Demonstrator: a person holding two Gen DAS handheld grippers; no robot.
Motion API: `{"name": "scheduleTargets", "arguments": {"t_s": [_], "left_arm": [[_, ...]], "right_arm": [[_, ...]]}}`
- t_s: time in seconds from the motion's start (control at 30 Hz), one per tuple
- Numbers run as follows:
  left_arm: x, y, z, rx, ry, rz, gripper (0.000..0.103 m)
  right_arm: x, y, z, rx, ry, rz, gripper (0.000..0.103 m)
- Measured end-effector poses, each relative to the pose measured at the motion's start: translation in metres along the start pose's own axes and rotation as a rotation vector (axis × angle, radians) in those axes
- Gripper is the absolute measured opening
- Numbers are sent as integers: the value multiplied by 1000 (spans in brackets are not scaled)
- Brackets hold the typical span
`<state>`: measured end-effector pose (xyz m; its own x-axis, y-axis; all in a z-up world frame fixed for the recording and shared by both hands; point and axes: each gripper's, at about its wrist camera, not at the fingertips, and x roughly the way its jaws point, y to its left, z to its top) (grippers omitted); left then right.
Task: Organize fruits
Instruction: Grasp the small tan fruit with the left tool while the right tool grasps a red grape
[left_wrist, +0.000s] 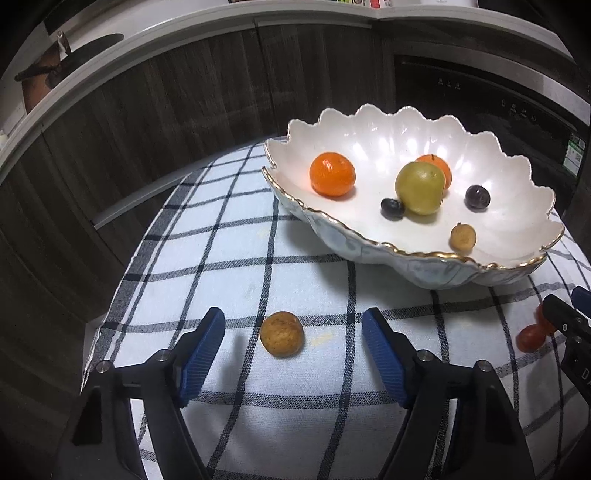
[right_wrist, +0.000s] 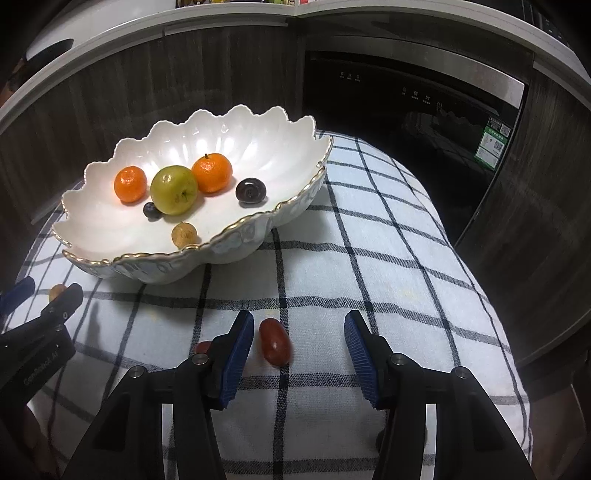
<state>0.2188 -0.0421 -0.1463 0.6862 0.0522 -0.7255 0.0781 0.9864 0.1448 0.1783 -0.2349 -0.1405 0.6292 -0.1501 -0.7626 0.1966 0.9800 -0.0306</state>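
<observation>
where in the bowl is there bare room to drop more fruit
The near-left floor of the scalloped bowl, left of the longan, is bare, as is the right side beyond the dark grape. The middle is crowded around the green apple.

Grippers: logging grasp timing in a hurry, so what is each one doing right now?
Left gripper: open, astride the round brown speckled fruit, pads not touching.
Right gripper: open, astride the oval dark red fruit, nothing held.
</observation>
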Motion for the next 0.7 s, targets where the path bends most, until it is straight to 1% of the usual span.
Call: {"name": "scheduleTargets", "arguments": {"t_s": [0.1, 0.23, 0.37, 0.5, 0.57, 0.6, 0.67, 0.7], "left_arm": [[2, 0, 0, -6, 10, -7, 71], [6, -1, 0, -7, 29, -18, 61], [8, -2, 1, -8, 40, -36, 50], [8, 1, 1, -20, 42, -39, 45], [7, 2, 1, -26, 39, -37, 37], [8, 3, 1, -27, 38, -37, 35], [7, 3, 1, -27, 36, -39, 27], [7, 3, 1, -27, 35, -42, 25]], "right_arm": [[3, 0, 0, 3, 8, 5, 45], [4, 2, 0, -1, 11, 20, 41], [6, 5, -1, -11, 17, 47, 33], [7, 8, -3, -16, 25, 69, 25], [8, 9, -3, -16, 30, 81, 22], [8, 9, -4, -16, 31, 87, 20], [7, 10, -4, -19, 30, 89, 19], [7, 10, -4, -19, 31, 90, 19]]}}
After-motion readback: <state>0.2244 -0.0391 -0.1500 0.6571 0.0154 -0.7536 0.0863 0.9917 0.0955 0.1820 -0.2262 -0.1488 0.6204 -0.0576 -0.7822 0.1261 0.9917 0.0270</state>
